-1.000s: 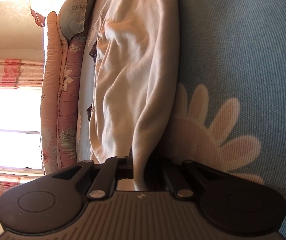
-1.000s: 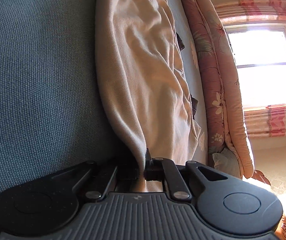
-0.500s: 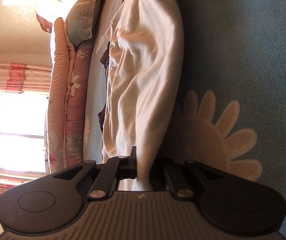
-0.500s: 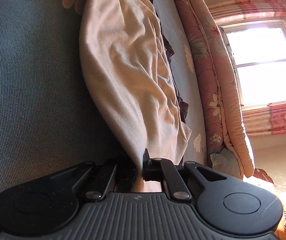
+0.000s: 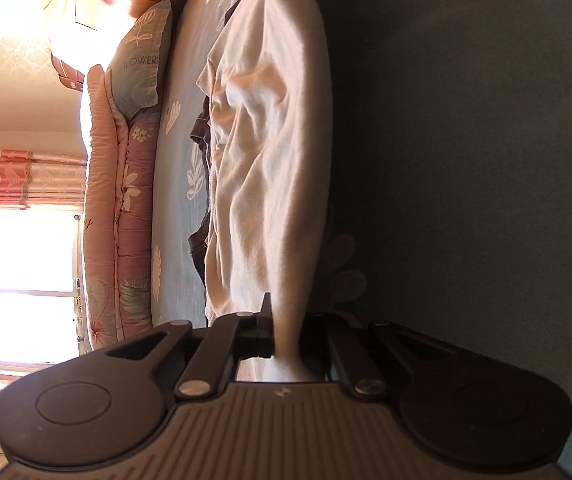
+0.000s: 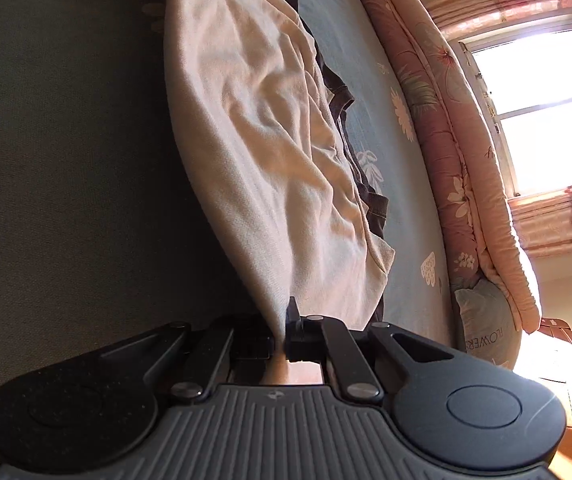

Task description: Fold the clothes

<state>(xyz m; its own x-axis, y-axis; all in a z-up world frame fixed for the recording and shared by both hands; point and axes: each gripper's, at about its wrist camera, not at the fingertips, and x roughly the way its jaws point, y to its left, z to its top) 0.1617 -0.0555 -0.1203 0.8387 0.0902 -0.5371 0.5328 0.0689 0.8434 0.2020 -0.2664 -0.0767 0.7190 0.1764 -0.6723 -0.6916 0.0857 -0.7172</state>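
Left gripper (image 5: 283,332), right gripper (image 6: 281,334) — clamping cream garment (image 5: 269,140)

Blown-out glare from the window (image 6: 534,92) contrasts with deep shadow opposite; fisheye warps the edges.

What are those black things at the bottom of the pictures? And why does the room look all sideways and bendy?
Those black things are two pinching tools, one in each of a person's hands. Each tool carries a little wide-eyed camera, which bends the room; the tools are turned, so everything looks sideways. One picture looks along the left gripper, the other along the right gripper. Both are shut on the same cream shirt, each holding one end. The shirt is lifted at that edge, while its rest lies on the blue flowered bedsheet. A dark garment lies under it. Behind are a pink quilt, a pillow and a sunny window.
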